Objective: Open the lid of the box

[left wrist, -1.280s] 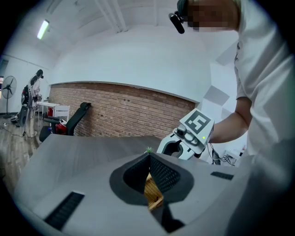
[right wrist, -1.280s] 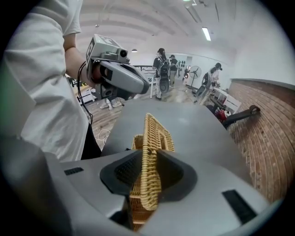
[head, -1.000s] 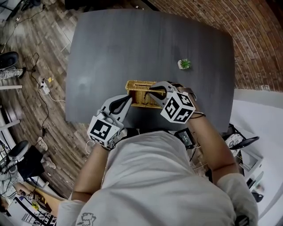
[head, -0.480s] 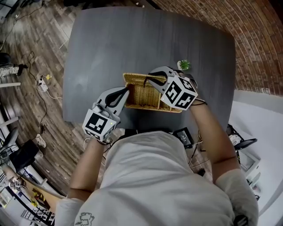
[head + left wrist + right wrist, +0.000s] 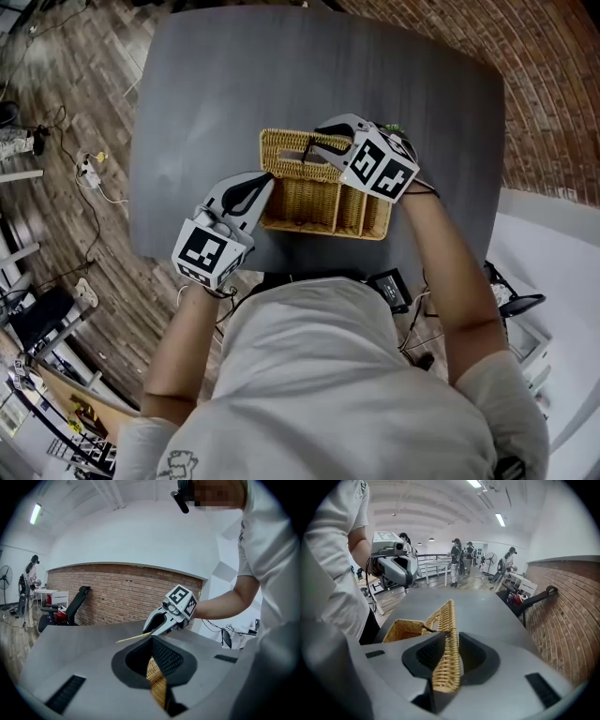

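Observation:
A wicker box [image 5: 328, 208] with several compartments stands near the front edge of the dark table [image 5: 234, 84]. Its lid [image 5: 292, 150] is swung up and back from the far side. My right gripper [image 5: 317, 156] is shut on the lid's edge; the lid [image 5: 446, 660] stands upright between its pads, and the jaws have just been opening a little. My left gripper [image 5: 265, 185] is shut on the box's left wall [image 5: 157, 686]. In the left gripper view, the right gripper [image 5: 158, 626] shows beyond with the lid's thin edge [image 5: 133, 639]. In the right gripper view, the open box [image 5: 405, 630] lies below the left gripper [image 5: 396, 571].
A small potted plant [image 5: 395, 130] stands on the table just behind the right gripper. A black device [image 5: 390, 289] sits below the table's front edge. Brick wall lies to the right, with an office chair [image 5: 75, 604] beside it. People stand far off in the room.
The right gripper has swung the lid up and away from me, so the box's compartments now show. The left gripper has shifted with the box's left wall.

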The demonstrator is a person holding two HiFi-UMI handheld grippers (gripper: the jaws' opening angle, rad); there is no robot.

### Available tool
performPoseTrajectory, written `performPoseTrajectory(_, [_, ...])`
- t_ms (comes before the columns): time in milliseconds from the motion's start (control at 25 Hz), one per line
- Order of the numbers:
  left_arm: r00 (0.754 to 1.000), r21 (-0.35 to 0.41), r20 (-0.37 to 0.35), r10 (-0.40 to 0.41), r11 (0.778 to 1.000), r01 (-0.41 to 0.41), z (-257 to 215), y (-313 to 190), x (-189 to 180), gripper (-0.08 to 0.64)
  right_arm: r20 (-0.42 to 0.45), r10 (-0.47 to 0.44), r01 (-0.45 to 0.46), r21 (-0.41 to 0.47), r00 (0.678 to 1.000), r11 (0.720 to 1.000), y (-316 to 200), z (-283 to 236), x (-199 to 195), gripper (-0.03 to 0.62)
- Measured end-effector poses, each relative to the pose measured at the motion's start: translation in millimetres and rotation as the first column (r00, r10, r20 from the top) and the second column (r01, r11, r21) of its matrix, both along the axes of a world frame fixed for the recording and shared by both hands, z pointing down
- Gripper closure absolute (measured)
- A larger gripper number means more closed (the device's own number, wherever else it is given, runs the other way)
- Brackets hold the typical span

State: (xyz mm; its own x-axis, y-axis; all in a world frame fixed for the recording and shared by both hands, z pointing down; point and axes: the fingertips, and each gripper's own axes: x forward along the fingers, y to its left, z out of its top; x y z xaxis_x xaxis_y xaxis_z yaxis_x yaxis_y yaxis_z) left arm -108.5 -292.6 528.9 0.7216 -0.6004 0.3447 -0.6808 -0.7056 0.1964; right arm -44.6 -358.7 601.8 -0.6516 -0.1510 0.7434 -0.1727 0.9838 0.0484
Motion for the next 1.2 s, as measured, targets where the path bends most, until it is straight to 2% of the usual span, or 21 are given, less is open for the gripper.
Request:
performPoseTrajectory(200, [1.000,-0.004,0.001,-0.001,1.000,0.001,2.8,-3.5,2.6,0.549,0.018,0.038,-0.037,-0.015,0.999,0.999,-15.4,11.3,3.0,0.489])
performPoseTrajectory(640, [1.000,-0.008,0.000,-0.009,1.000,0.009,4.8,-2.6,3.3,0.549,-0.009,0.063,-0.064,-0.040,0.998,0.997,-28.0,28.3,7.0,0.497])
performPoseTrajectory(1200, [1.000,0.031,-0.003,0.000,1.000,0.000,-12.9,21.0,-10.8,0.549,-0.027,0.095,-0.094,0.025,0.995,0.995,-14.9,4.4,9.4,0.488])
